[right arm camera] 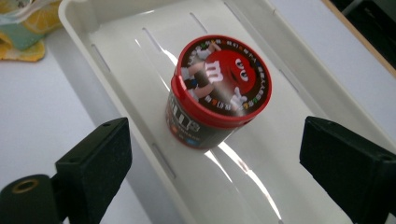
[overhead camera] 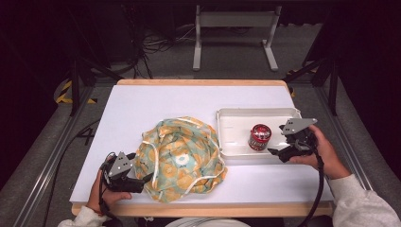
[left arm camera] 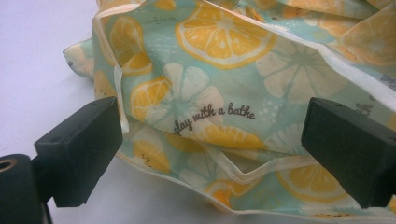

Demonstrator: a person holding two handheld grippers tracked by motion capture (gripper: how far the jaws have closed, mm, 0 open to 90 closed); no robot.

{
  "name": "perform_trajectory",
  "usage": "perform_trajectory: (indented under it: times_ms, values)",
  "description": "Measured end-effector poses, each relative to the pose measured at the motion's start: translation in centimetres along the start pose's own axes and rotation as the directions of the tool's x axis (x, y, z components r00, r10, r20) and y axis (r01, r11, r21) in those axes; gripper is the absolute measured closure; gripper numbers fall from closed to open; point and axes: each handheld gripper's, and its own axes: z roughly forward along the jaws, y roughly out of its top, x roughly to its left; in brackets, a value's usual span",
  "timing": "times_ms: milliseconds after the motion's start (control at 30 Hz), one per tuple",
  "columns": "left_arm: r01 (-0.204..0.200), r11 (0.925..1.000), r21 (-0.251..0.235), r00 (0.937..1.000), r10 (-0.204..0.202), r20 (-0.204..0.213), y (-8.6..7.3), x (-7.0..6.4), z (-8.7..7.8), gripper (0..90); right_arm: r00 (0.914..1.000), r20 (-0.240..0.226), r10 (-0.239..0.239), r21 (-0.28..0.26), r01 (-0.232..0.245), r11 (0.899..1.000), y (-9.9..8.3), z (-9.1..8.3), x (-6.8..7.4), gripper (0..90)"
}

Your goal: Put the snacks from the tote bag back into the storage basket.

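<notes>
- Hovering wide open, right hand-held gripper (right arm camera: 212, 172) has the red candy tub (right arm camera: 217, 91) dead ahead, upright in the white tray (right arm camera: 322, 93).
- Left hand-held gripper (left arm camera: 210, 154), open too, straddles the lemon-print bag's (left arm camera: 224, 84) near edge on the worktop (overhead camera: 142, 104).

Black tools (overhead camera: 288, 150) — grey plates; trailing cables; white sleeves (overhead camera: 359, 203).

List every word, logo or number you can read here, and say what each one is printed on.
"play with a bathe": on the citrus-print bag, in dark script.
"m": white letter on the red lid of the candy tub, beside a red cartoon face.
"m" letters, partly cut off: on the tub's dark side wall.
Small print round the lid's rim: too small to read.
More script at the bag's right edge: cut off, unreadable.
The white tray: no text.
</notes>
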Motion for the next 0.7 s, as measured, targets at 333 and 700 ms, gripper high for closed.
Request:
perform_trajectory:
  times_ms: [333, 700]
  values:
    - [-0.002, 1.0000, 0.004, 1.0000, 0.002, 0.000, 0.0, -0.1, 0.0, 6.0, 0.9985, 0.050, 0.025, -0.026, -0.024, 0.999, -1.8, -0.8, 1.0, 10.3]
    - [-0.005, 1.0000, 0.000, 1.0000, 0.005, 0.000, 0.1, -0.1, 0.0, 6.0, 0.9967, 0.063, 0.051, -0.040, -0.048, 0.998, -3.4, -1.0, 1.8, 7.8]
